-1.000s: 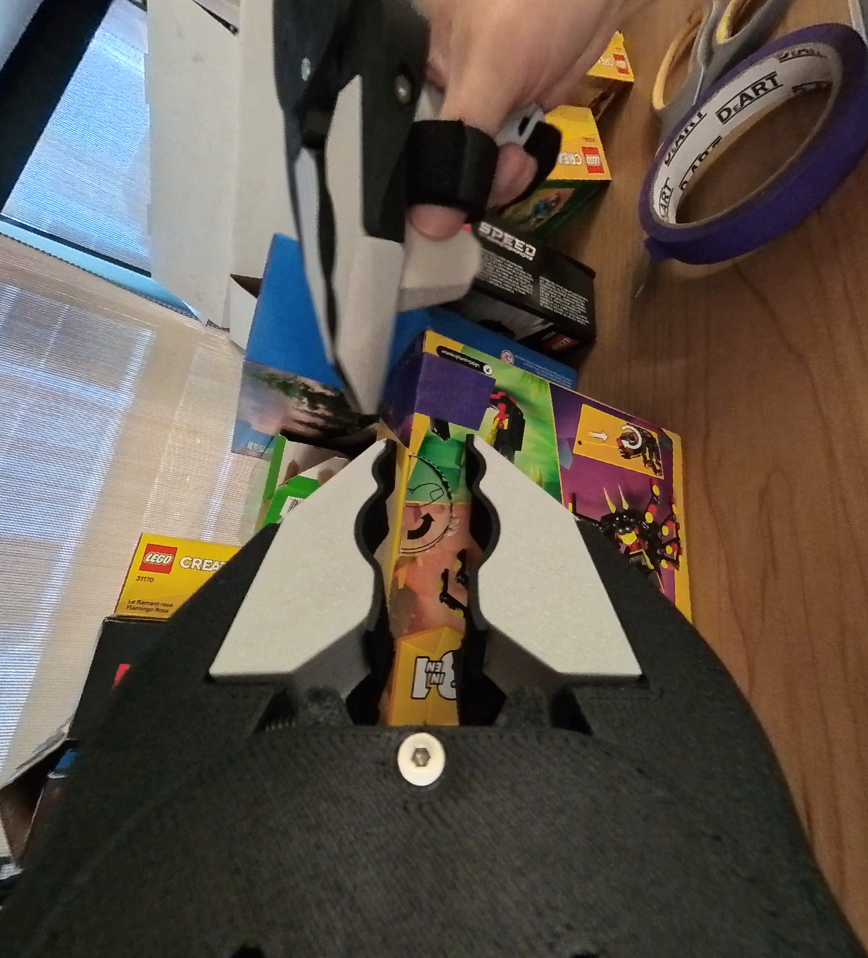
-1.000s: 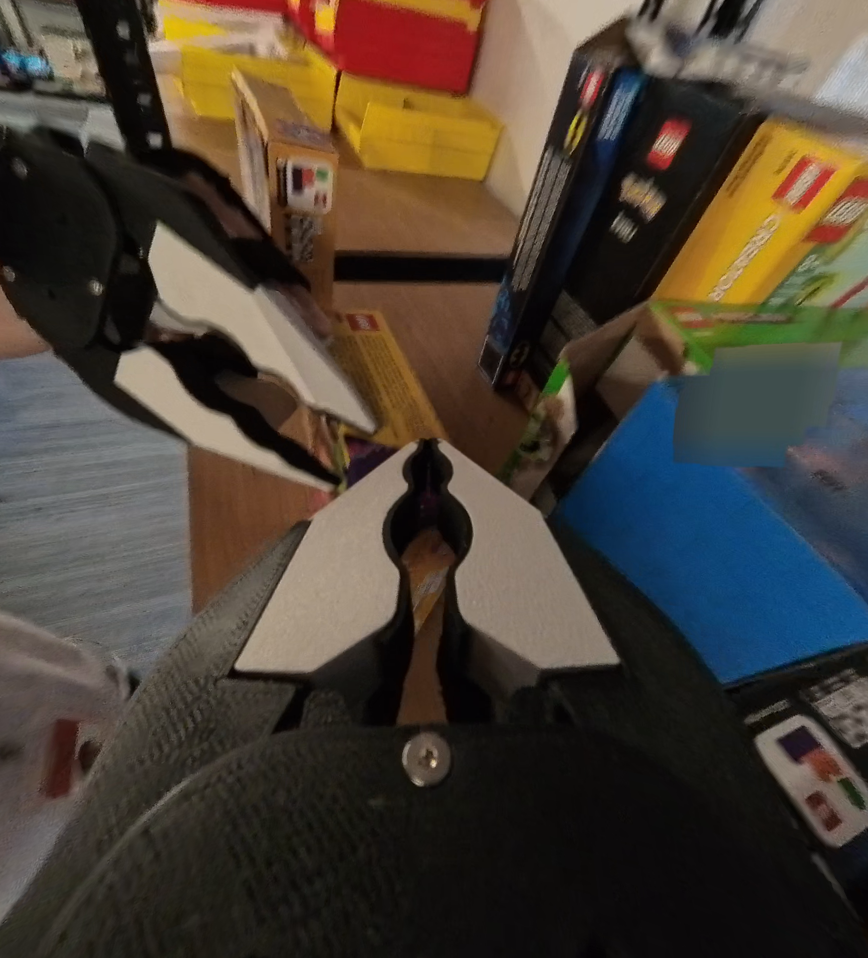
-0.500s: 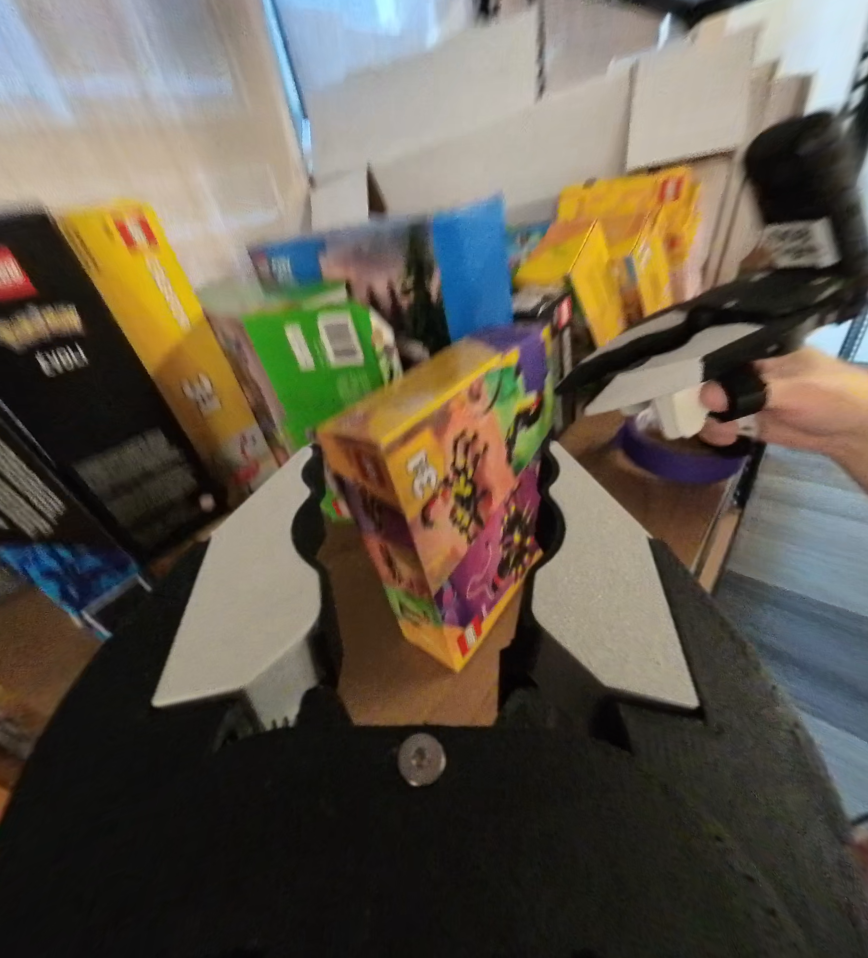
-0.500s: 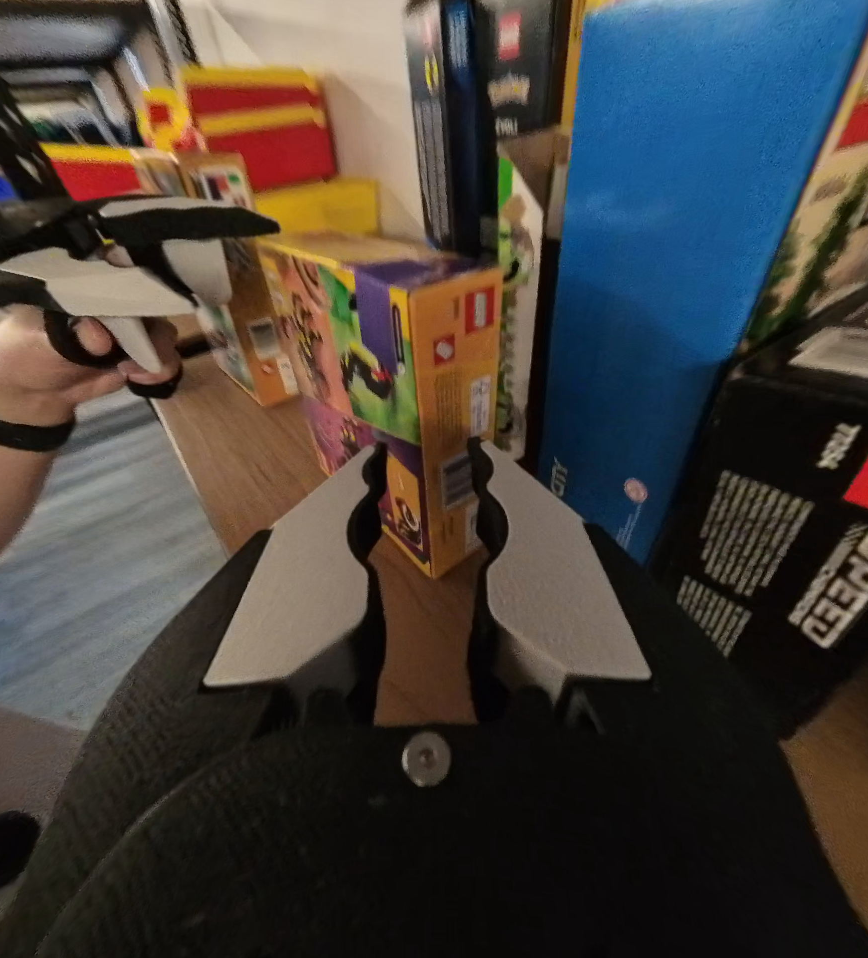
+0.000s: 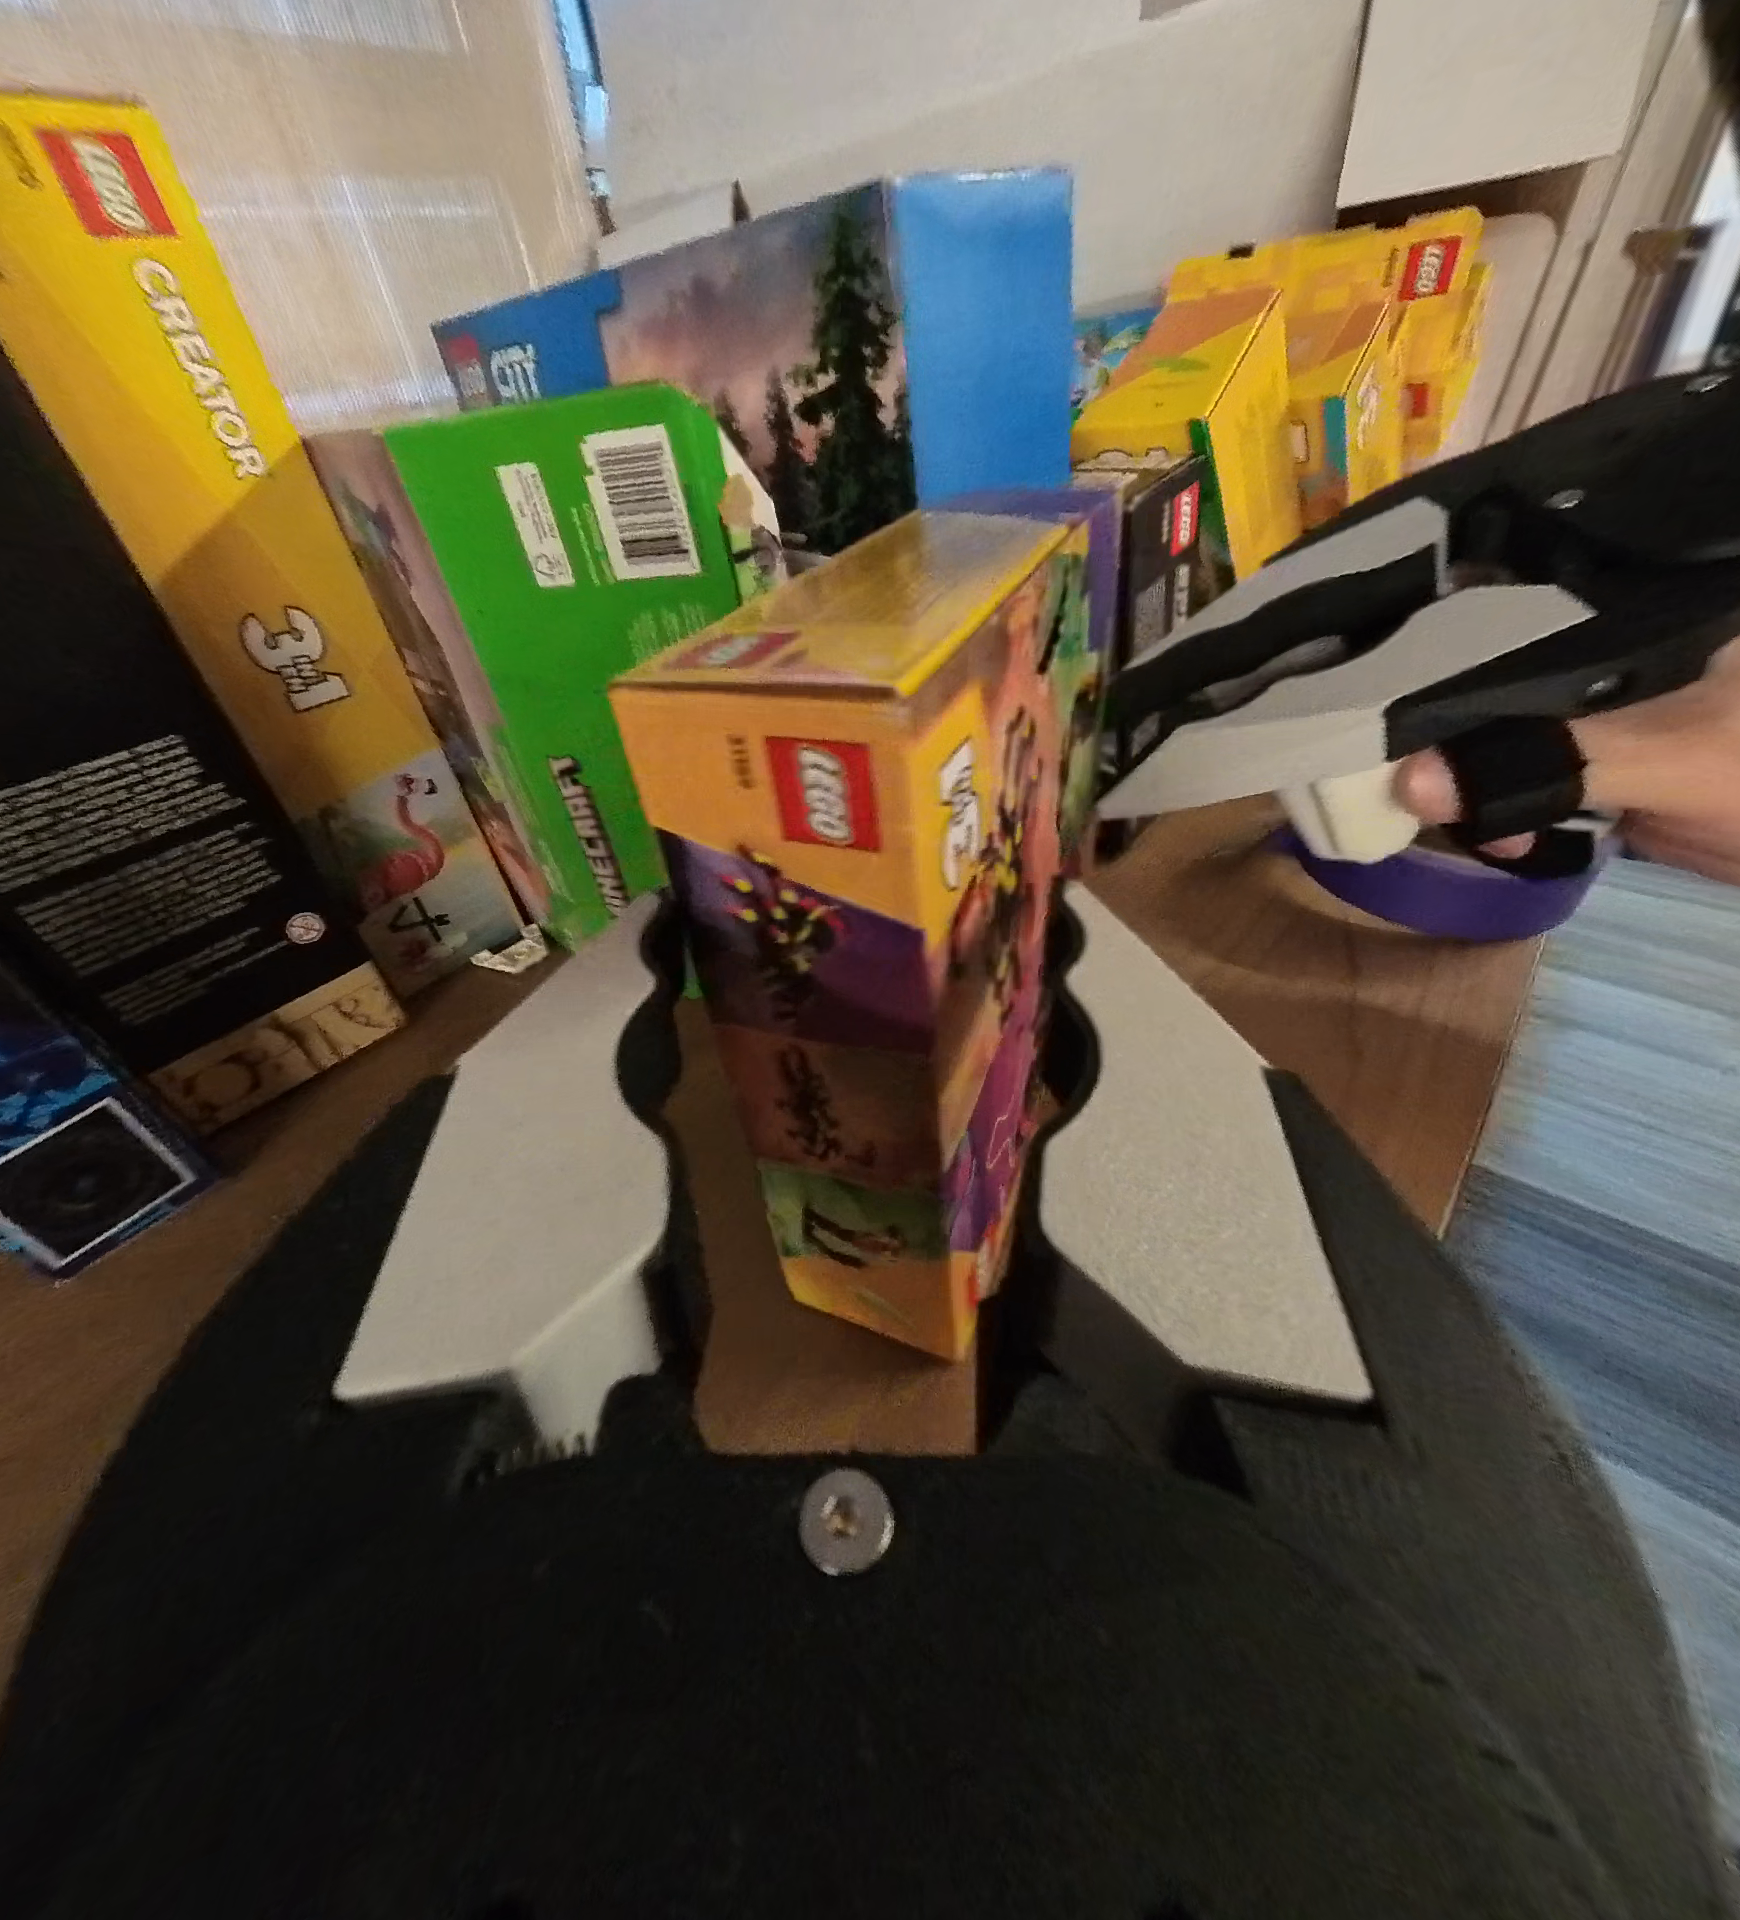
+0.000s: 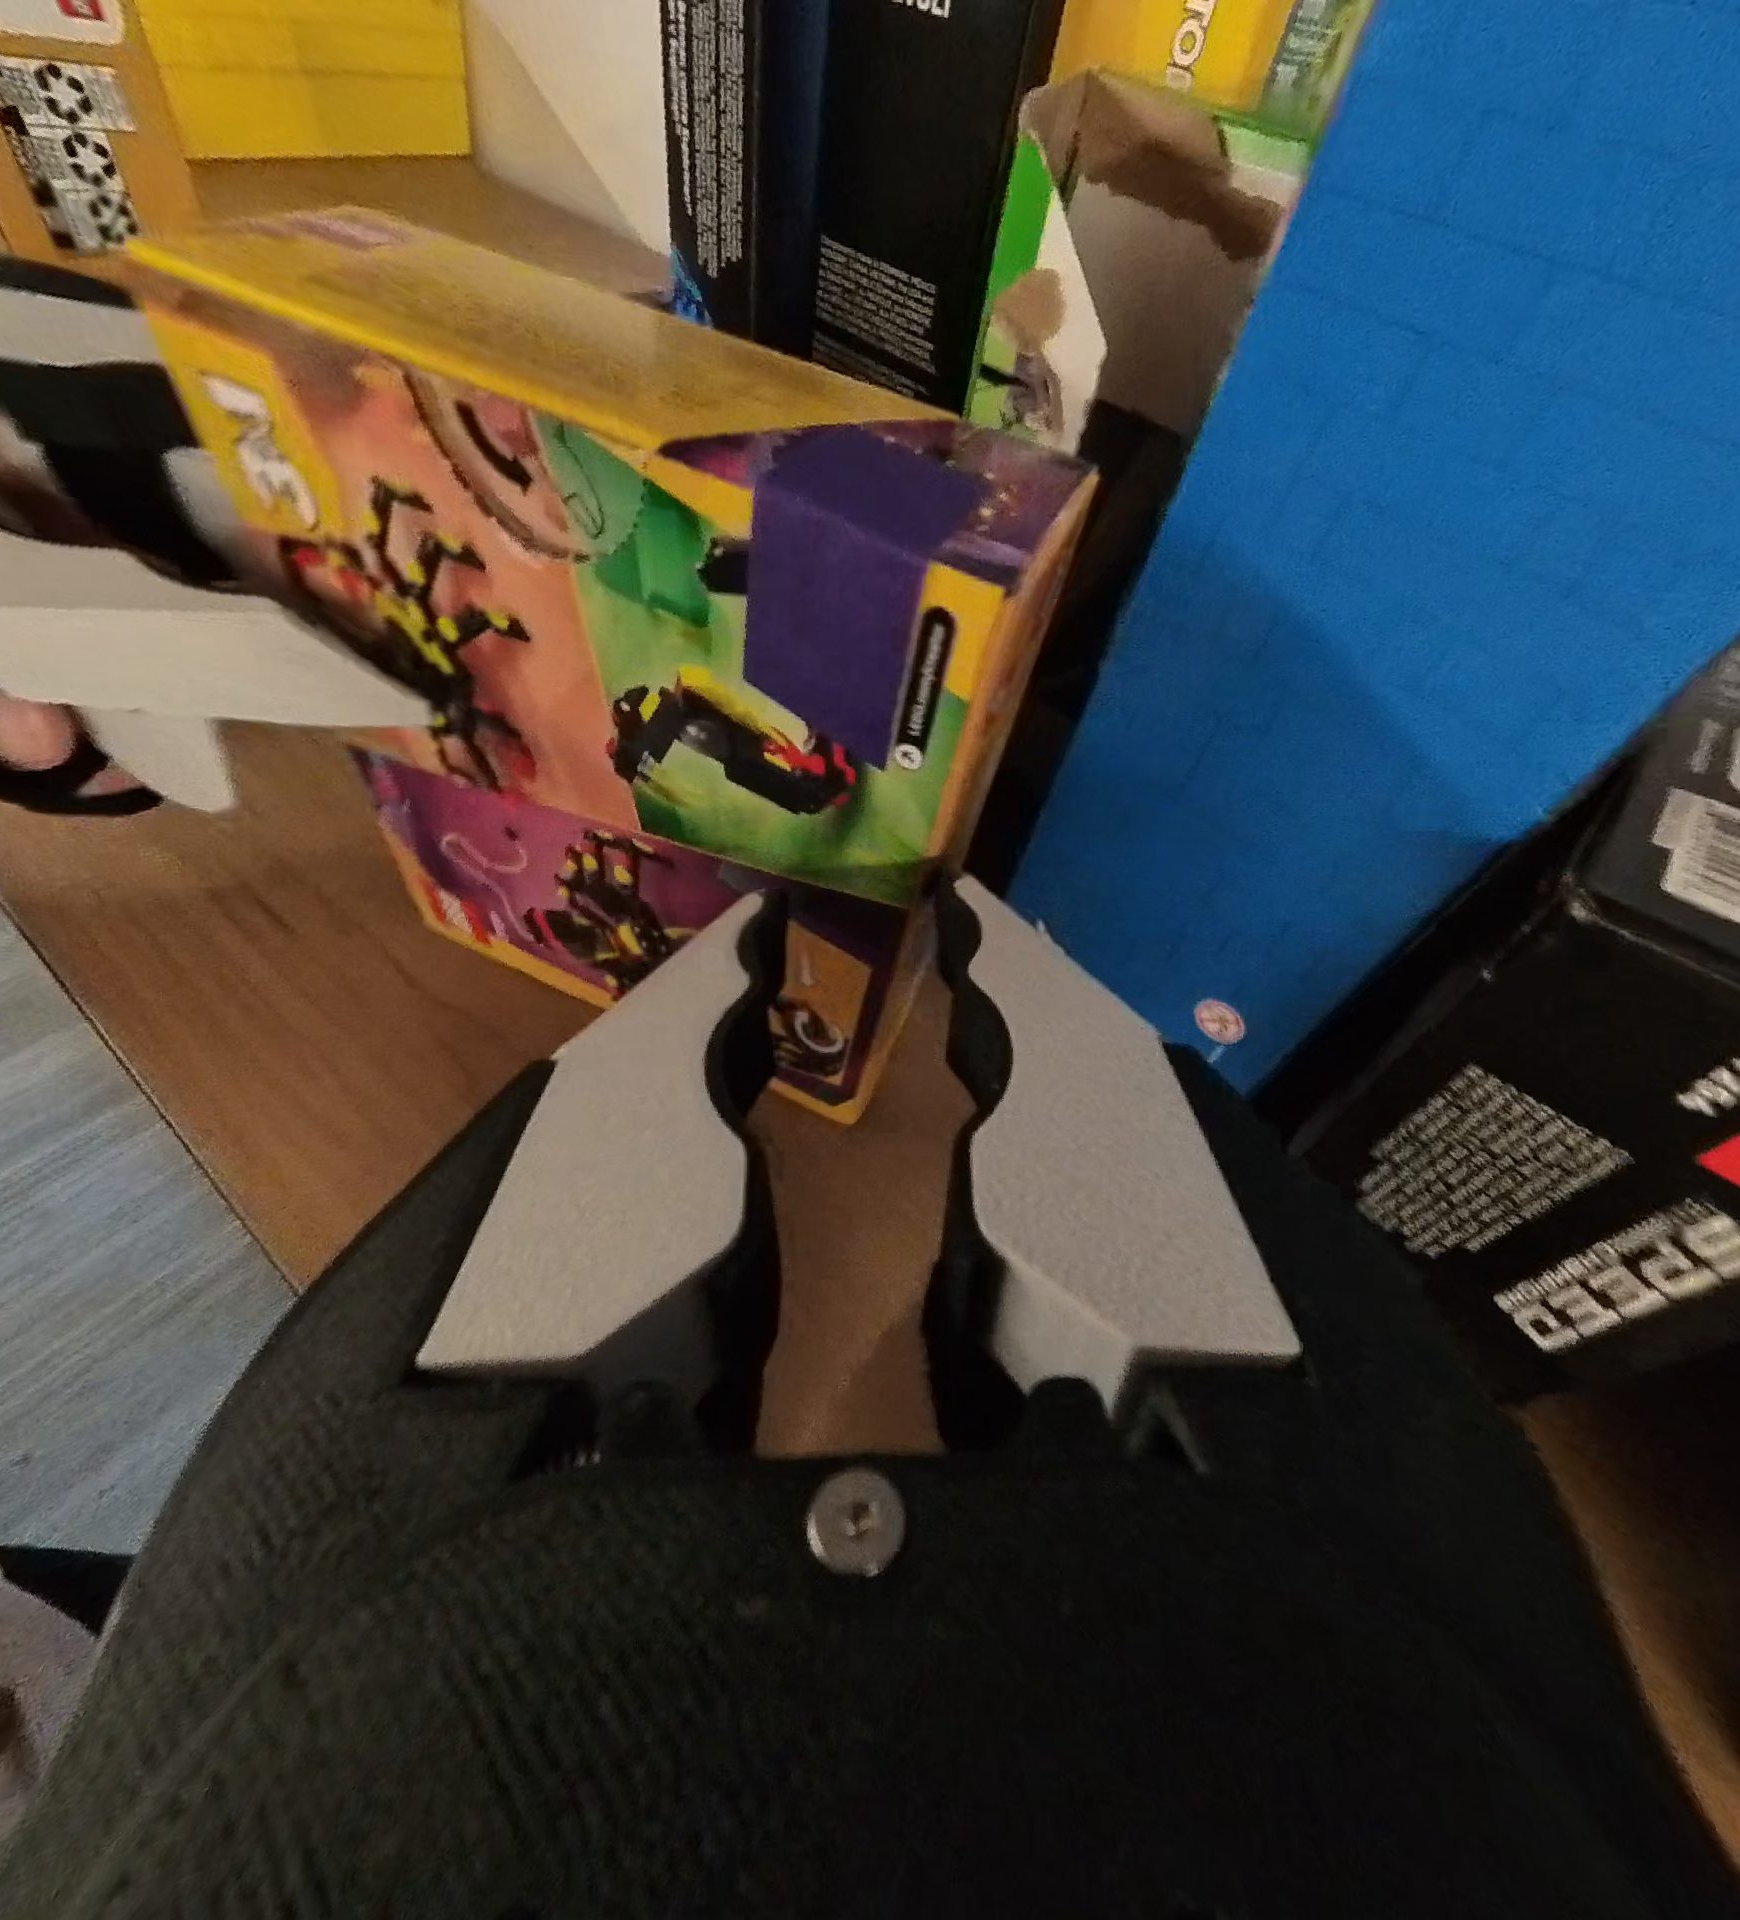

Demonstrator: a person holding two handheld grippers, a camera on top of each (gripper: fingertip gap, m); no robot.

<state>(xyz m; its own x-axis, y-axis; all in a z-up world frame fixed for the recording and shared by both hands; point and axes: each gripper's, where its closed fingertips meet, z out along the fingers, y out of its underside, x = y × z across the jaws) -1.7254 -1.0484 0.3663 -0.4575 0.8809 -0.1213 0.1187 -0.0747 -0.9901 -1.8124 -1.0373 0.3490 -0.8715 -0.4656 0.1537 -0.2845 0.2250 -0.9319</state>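
Left wrist view: my left gripper has its fingers spread wide. The yellow-and-purple toy box stands upright on the wooden worktop, between the two fingers. There is a clear gap on its left side; on the right the box edge sits close to the finger, and I cannot tell whether they touch. Nothing is clamped. My right gripper comes in from the right, tips at the far right edge of the box, held by my right hand. Behind the box a green box, a tall yellow box, a black box and a blue box stand in a row. A purple tape roll lies on the worktop under my right hand.

Right wrist view: right fingers are parted, gripping nothing. The toy box stands just beyond the tips, its near lower corner showing in the gap between them; contact cannot be judged. The blue box stands just right of it, and a black box lies nearer on the right. My left gripper is blurred at the left, its tips over the front face of the toy box
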